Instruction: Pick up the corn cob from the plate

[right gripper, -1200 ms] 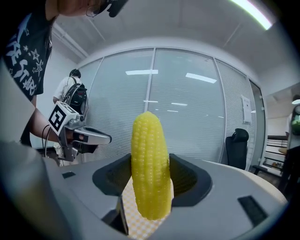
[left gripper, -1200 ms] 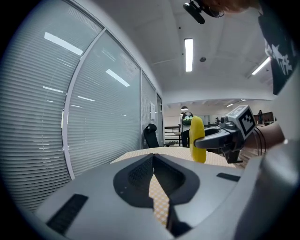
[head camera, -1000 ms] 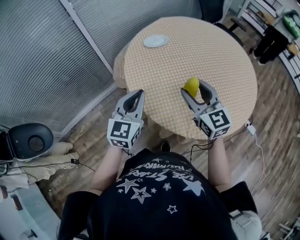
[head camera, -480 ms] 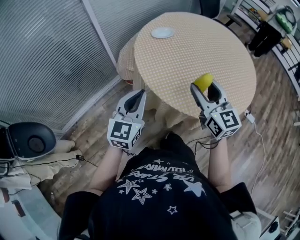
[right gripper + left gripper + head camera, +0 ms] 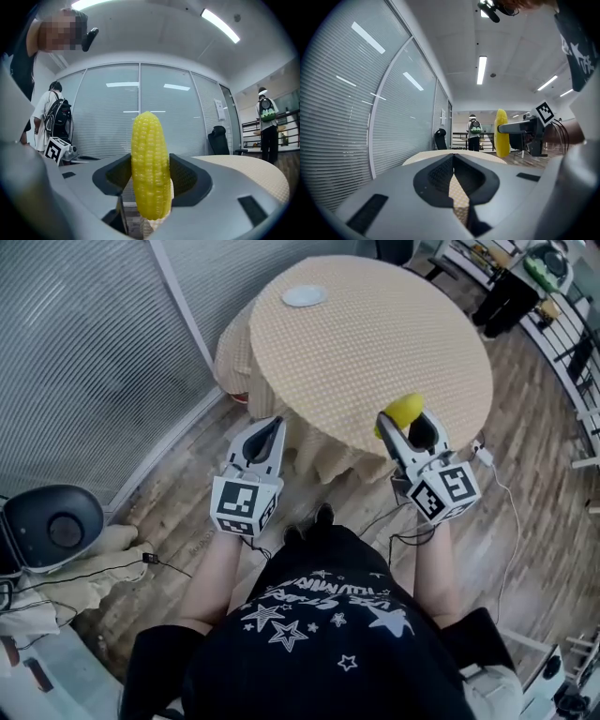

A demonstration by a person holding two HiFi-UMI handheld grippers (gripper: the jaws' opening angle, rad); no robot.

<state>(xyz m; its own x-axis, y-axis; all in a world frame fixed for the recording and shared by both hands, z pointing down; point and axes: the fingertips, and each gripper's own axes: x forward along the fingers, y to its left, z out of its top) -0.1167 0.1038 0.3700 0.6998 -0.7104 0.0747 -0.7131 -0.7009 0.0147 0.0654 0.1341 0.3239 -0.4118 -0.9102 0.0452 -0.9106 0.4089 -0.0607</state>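
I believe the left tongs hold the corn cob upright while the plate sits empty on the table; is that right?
Not quite: the right tongs hold the corn cob upright, as the right gripper view shows; the left tongs are shut on nothing. The plate does sit empty on the table.

Round clothed table (image 5: pixel 375 334); wooden floor (image 5: pixel 539 540)

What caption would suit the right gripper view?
Right gripper holds a yellow corn cob upright between its fingers, before a glass wall.
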